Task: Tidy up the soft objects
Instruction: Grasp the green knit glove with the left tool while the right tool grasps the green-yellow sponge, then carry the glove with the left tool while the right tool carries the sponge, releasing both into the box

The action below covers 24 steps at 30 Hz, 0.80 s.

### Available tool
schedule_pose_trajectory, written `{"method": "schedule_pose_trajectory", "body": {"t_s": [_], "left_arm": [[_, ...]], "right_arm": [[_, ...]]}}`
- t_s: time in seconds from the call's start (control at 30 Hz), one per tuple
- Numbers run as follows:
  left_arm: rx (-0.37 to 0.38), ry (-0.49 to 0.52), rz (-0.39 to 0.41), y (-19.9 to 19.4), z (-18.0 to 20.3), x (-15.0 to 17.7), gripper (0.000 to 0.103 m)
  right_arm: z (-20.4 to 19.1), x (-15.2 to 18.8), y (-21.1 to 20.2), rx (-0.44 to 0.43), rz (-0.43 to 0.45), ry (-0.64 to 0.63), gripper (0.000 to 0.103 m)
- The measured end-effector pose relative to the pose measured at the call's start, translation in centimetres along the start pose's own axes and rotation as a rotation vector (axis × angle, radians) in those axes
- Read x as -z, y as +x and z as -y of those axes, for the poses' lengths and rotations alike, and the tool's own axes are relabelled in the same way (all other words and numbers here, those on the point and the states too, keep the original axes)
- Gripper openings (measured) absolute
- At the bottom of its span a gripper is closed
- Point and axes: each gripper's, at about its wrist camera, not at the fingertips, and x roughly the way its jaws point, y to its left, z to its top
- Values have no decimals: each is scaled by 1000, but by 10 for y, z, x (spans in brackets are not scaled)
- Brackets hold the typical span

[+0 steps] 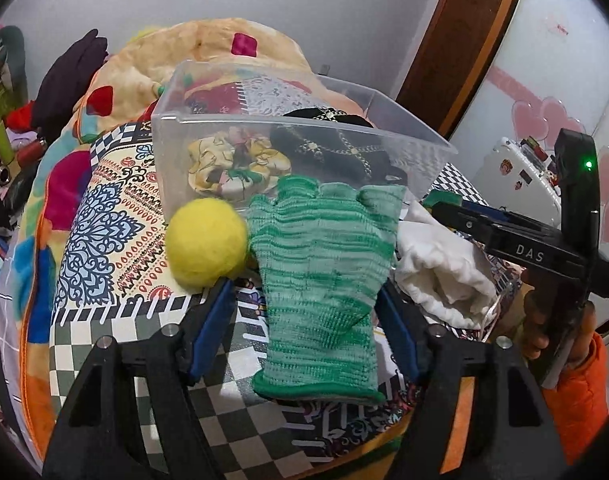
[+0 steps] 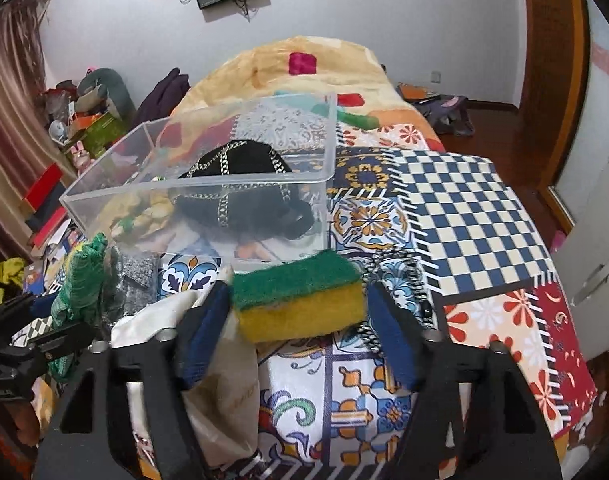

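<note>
**Soft items at the clear bin, both grippers spread**

Patchwork bedspread [image 2: 456,208] covers the bed; grey wall behind, wooden door frame at 1 o'clock in the left wrist view.

Clear plastic bin [image 1: 208,120] sits on the bedspread at 12 o'clock from both cameras. Inside it: yellow patterned scrunchie [image 1: 232,164] on the left, black chain-trimmed cap [image 2: 240,184] on the right.

Left hand-held gripper [image 1: 306,292]: fingers apart, straddling a green knit glove [image 1: 320,272]. Glove lies flat on the bedspread, fingertips against the bin's near wall, cuff toward the camera. Cannot tell whether the blue pads touch it. Yellow felt ball [image 1: 206,244] at 10 o'clock, just beside the glove and near the left finger. White cloth [image 1: 440,268] at 3 o'clock.

Right hand-held gripper [image 2: 300,312]: fingers apart, a green-topped yellow sponge [image 2: 300,300] between them, just in front of the bin. Left pad close to the sponge, a gap on the right. Green glove shows at 9 o'clock.
</note>
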Motion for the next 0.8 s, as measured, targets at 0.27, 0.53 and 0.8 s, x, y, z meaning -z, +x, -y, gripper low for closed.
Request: {"method": "schedule_pose_trajectory", "body": {"t_s": [0.27,0.53,0.8], "left_arm": [[23,26,23,-5,6,2,34],[17,48,85,-28,16,-2,30],[5,82,169,-51,27,-21,30]], "right_arm": [[-3,1,-12,8,59,-18,57],[-9,1,-31,44,117,-44,56],[-29,-8,-53,28,192,-97,56]]}}
